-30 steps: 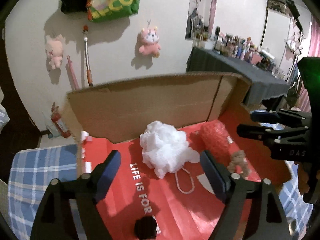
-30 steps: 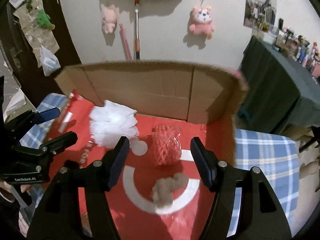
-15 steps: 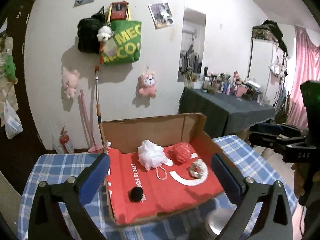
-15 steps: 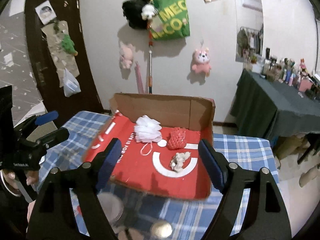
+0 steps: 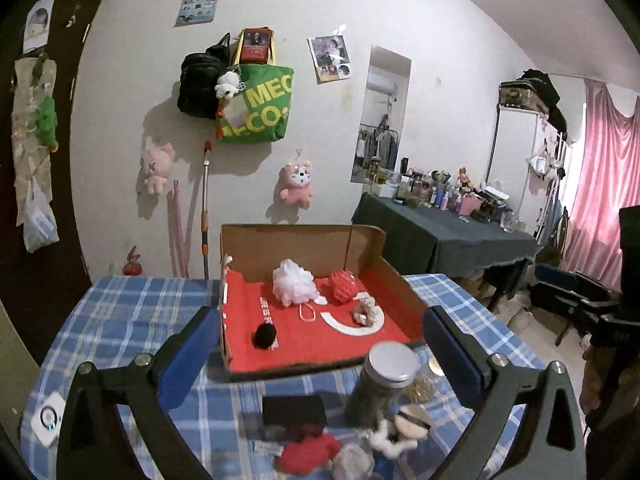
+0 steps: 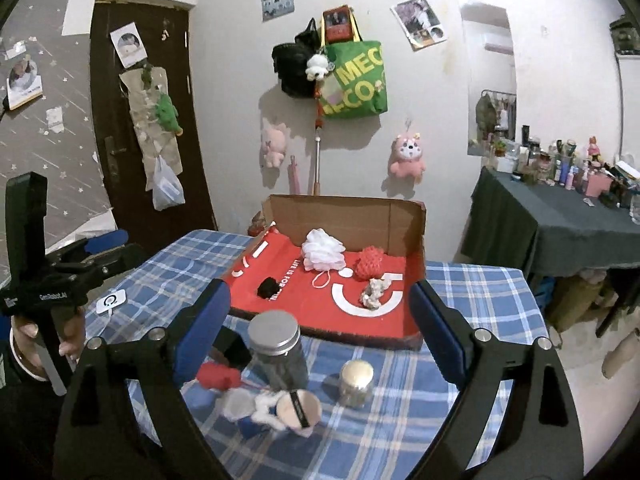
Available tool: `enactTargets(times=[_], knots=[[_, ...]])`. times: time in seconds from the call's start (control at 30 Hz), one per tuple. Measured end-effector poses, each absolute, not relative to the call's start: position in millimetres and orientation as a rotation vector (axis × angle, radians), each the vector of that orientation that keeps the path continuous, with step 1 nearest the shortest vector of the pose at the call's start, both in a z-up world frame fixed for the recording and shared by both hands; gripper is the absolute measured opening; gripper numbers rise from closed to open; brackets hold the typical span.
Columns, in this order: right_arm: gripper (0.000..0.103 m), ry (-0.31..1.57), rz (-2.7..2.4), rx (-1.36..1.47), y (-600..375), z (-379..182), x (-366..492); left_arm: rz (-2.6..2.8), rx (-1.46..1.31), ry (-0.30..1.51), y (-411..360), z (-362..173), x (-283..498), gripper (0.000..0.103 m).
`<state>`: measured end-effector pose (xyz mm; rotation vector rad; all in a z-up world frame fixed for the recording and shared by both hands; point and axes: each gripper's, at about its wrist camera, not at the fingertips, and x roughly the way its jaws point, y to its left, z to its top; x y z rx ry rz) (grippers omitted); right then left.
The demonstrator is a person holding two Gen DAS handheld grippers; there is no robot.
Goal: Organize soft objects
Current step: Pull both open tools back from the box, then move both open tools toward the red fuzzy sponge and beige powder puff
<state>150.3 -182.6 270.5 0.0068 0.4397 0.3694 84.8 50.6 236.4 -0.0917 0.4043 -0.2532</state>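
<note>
On the table point(image 5: 120, 320), one box point(image 5: 396, 288) holds four soft things: white pouf point(image 5: 294, 282), red pouf point(image 5: 343, 285), beige toy point(image 5: 363, 312), black pompom point(image 5: 264, 335). Two jars point(image 6: 280, 350) stand before the box. Left gripper point(image 5: 320, 344) gapes empty; right gripper's point(image 6: 320, 324) jaws are opening, empty.

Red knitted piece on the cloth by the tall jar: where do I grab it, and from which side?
Grip the red knitted piece across its bunched middle, coming down from above, probably on its near side: it lies low and floppy, and the tall jar crowds its other side.
</note>
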Motion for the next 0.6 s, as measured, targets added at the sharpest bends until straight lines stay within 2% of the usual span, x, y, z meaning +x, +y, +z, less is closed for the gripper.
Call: enactTargets(times=[0.23,0.6], knots=[[0.091,0.398,0.343,0.005,-179,242,106,-0.219,-0.082,0.359,42,205,48,0.103],[0.091,0.403,0.261,-0.017,-163,181,85,-0.143,-0.024,0.326,25,157,26,0.103]])
